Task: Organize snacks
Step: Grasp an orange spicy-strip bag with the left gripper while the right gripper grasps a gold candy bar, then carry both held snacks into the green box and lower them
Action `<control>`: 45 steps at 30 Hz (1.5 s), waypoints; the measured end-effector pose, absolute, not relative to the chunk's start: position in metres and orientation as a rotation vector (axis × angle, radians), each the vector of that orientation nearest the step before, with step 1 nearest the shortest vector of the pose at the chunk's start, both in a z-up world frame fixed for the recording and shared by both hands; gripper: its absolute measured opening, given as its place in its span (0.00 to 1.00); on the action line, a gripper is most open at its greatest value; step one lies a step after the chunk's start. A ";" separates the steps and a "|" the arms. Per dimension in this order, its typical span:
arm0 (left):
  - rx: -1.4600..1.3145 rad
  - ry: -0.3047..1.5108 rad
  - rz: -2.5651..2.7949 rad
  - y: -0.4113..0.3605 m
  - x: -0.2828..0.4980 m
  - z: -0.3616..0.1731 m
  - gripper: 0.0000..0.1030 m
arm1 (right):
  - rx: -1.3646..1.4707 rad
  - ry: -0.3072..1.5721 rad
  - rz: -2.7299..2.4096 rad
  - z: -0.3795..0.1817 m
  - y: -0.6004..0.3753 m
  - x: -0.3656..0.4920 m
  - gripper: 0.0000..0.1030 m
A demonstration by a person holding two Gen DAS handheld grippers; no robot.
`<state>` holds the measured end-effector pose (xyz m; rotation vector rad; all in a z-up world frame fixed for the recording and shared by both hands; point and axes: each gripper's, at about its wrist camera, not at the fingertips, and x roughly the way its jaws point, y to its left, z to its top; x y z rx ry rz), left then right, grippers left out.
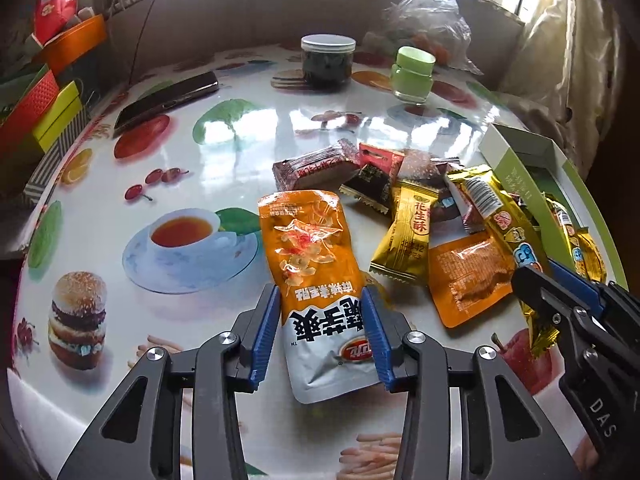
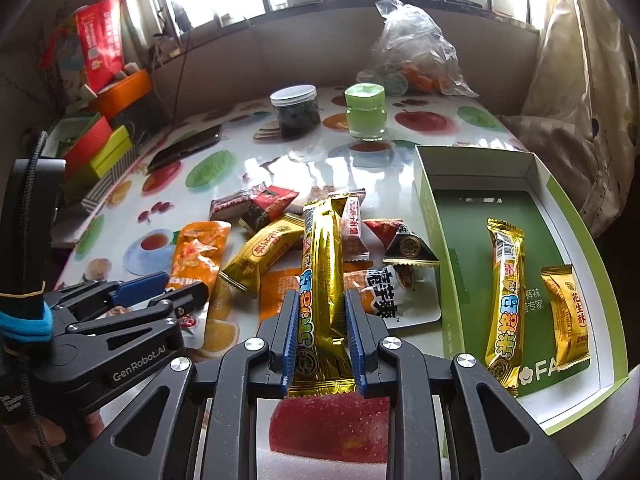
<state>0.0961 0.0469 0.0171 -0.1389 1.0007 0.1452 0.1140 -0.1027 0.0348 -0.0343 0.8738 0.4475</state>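
Snacks: right gripper (image 2: 322, 312) clamps gold bar (image 2: 322, 264); left gripper (image 1: 322, 312) straddles orange pouch (image 1: 310, 248).

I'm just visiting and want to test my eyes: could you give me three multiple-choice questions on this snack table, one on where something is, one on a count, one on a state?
1. Where does the green box sit, as the right camera sees it?
A. right of the snack pile
B. behind the jars
C. on the phone

2. How many snacks lie in the box?
A. none
B. two
C. five

3. What is the right gripper doing?
A. standing open and empty
B. clamping a long gold bar
C. holding a jar lid

Answers:
1. A, the box lies right of the snack pile.
2. B, one gold bar and one small gold packet lie inside.
3. B, both its blue pads press the long gold bar.
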 end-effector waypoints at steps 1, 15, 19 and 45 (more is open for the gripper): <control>-0.145 0.999 0.142 0.048 0.095 0.018 0.42 | -0.033 0.872 0.446 0.035 -0.103 0.113 0.21; -0.145 0.925 0.096 0.039 0.087 0.046 0.42 | -0.009 0.828 0.415 0.054 -0.123 0.104 0.21; -0.141 0.907 0.083 0.034 0.086 0.054 0.42 | -0.002 0.822 0.401 0.058 -0.130 0.103 0.21; -0.114 0.842 -0.090 -0.030 0.108 0.088 0.42 | 0.041 0.778 0.253 0.075 -0.199 0.102 0.21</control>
